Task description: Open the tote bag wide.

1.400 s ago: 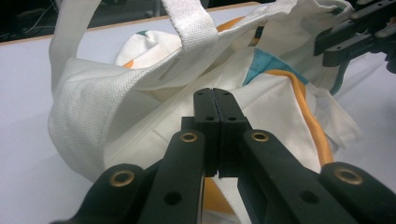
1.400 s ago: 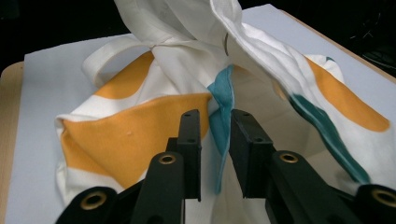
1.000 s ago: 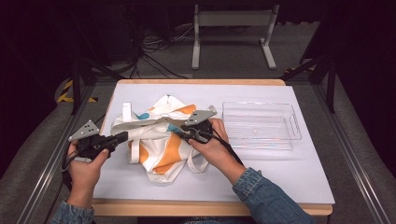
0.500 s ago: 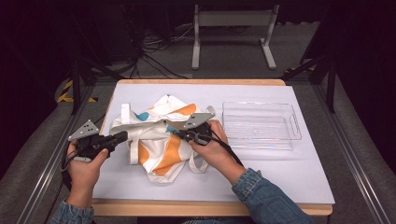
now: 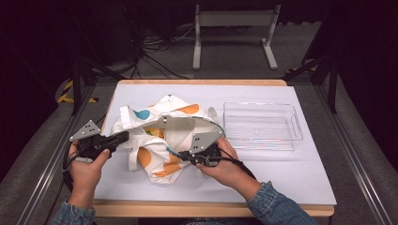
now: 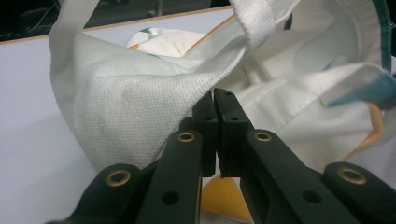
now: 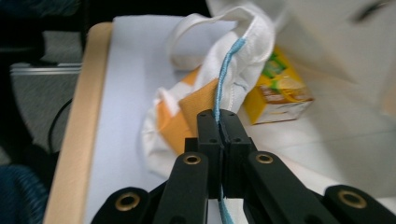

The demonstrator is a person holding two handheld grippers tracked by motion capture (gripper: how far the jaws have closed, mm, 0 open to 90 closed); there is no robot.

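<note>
Now both grippers on bag (image 5: 164, 140)

One bag (image 5: 164, 136), white cloth with orange and blue dots, on table (image 5: 281, 173). One yellow carton (image 7: 275, 91) inside bag. One clear tray (image 5: 260, 125), right of bag. Two grippers: left gripper (image 6: 214, 105), right gripper (image 7: 218, 116), each with two black jaws. Two hands, one per gripper. Two grey three-cornered plates, one atop each gripper. One white stand on floor beyond table.
</note>
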